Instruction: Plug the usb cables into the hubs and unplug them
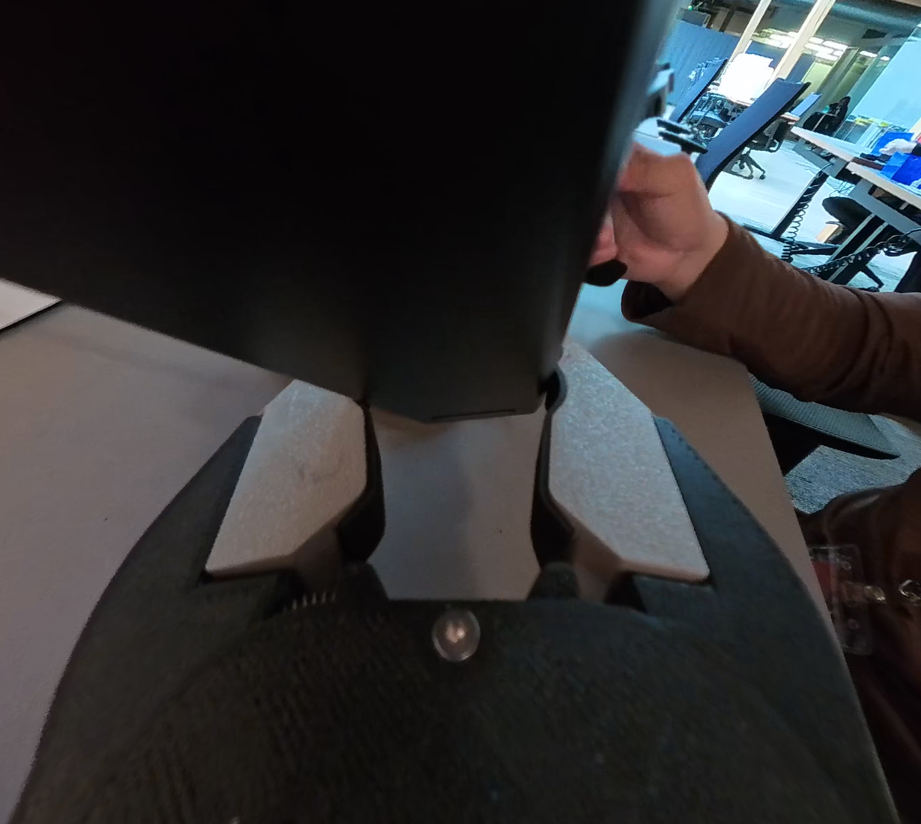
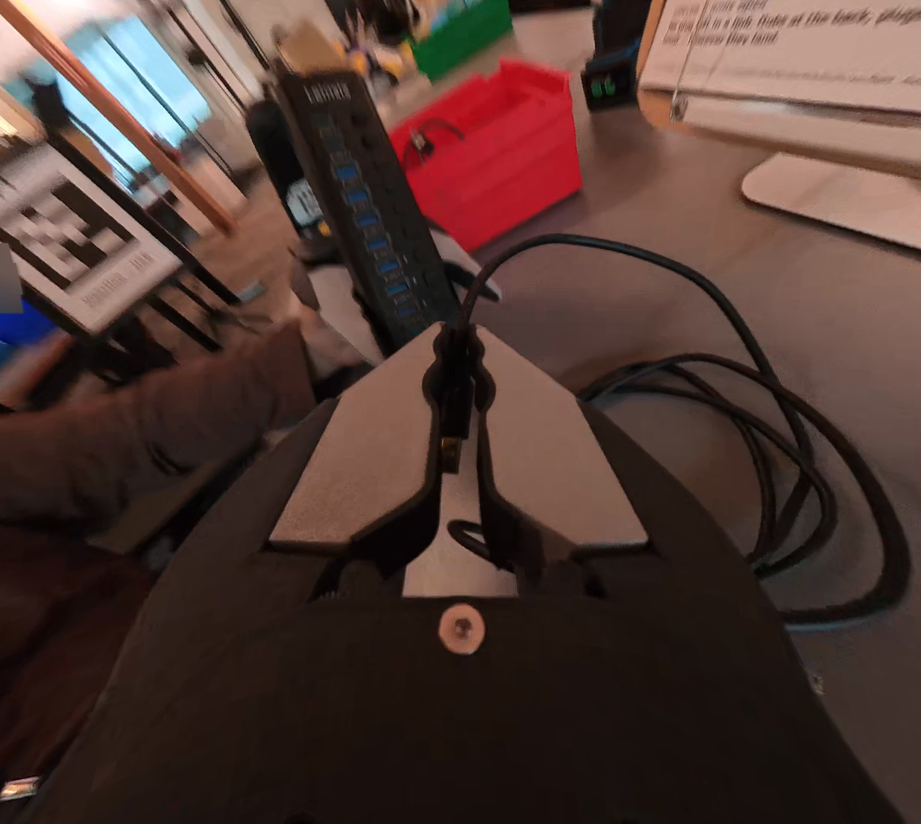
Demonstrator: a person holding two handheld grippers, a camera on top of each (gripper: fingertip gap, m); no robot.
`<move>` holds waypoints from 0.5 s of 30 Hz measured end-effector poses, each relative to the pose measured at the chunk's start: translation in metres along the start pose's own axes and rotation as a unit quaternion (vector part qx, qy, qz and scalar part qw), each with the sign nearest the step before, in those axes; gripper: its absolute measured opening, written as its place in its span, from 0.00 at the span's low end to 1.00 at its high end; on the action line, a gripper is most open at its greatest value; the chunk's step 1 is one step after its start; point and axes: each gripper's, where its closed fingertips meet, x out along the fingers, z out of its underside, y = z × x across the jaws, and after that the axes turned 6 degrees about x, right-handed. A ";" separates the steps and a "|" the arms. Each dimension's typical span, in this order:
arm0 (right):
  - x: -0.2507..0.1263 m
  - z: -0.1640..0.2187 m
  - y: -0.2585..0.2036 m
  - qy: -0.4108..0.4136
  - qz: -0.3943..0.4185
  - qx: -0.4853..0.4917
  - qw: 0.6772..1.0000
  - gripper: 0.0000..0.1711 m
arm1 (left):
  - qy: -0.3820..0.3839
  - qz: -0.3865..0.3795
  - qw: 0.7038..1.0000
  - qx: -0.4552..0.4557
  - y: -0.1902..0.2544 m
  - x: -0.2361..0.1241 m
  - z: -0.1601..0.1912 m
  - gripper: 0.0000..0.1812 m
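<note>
The hub [image 2: 369,221], a long black bar with a row of blue ports down one face, stands tilted and raised off the desk, its low end pinched in the left gripper [image 1: 456,401], whose jaws are closed narrowly on it. In the left wrist view its dark back fills most of the frame. It looks rigid and light, so a hold at one end should do, though a push on a plug higher up would lever it; a grip nearer the port in use would likely be steadier.

The right gripper [image 2: 456,351] is clamped on the plug [image 2: 454,406] of a black cable [image 2: 697,291], metal tip pointing back toward the camera and the cord leaving forward past the fingertips. The plug body is stiff and small, the right place to hold; its smooth shell may slip or twist under insertion force. The cord is limp and loops loosely over the desk [image 2: 673,251] toward its right edge, so its drag should be slight.

Beyond the hub sits a red bin [image 2: 498,162] with another cable in it, and at the far right corner a monitor foot [image 2: 822,197]. A hand [image 1: 658,221] in a brown sleeve shows beside the hub.
</note>
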 end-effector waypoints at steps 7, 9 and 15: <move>-0.027 -0.022 -0.023 0.053 -0.129 0.047 0.989 0.02 | -0.006 -0.002 1.000 0.002 0.000 0.001 0.002 0.38; -0.022 -0.015 -0.040 0.030 -0.167 0.033 0.985 0.02 | -0.004 -0.003 1.000 0.002 -0.001 0.001 0.002 0.38; 0.001 0.021 -0.047 -0.077 -0.145 -0.015 0.986 0.02 | 0.005 -0.013 1.000 0.001 -0.004 -0.003 -0.002 0.38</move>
